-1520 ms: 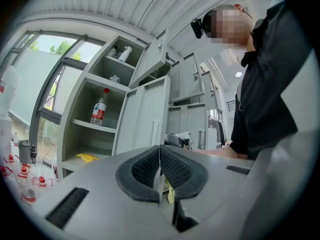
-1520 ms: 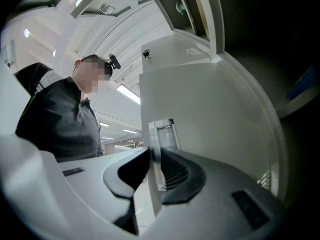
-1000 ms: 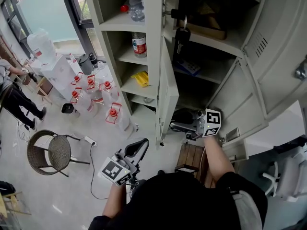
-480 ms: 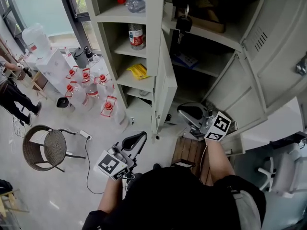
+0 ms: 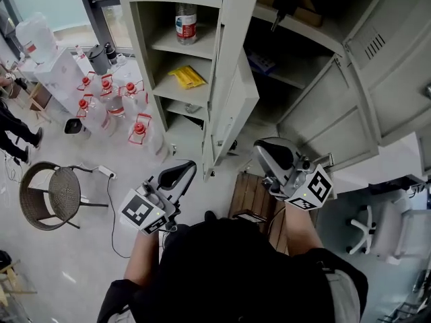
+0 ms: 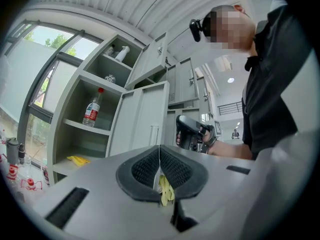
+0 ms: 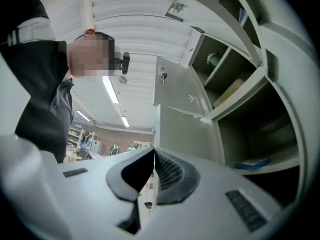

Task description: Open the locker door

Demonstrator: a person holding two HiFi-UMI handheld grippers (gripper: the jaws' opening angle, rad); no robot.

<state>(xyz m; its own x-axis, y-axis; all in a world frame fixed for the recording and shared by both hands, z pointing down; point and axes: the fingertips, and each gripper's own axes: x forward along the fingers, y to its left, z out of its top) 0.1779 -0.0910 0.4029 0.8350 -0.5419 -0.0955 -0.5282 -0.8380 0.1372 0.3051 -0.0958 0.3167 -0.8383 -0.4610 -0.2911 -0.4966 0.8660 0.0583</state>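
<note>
The grey locker door (image 5: 323,130) is low on the right side of the locker (image 5: 225,19). It is swung wide open, and the space behind it is dark. Another door (image 5: 397,52) above it is open too, and 1 more open door (image 5: 236,103) hangs in the middle.

The right claw (image 5: 271,152) is near the low door's edge. Its 2 jaws have just been closing and now sit together with nothing in them.

The left claw (image 5: 180,172) is over the floor (image 5: 81,261), well away from the doors. Its jaws are together too. A small yellow bit (image 6: 165,191) shows low between the pads, and I cannot tell what it is.

A water bottle (image 5: 185,22) and a yellow packet (image 5: 186,77) sit on the open shelves. Jugs with red caps (image 5: 138,128) stand on the floor near a round chair (image 5: 57,195).
</note>
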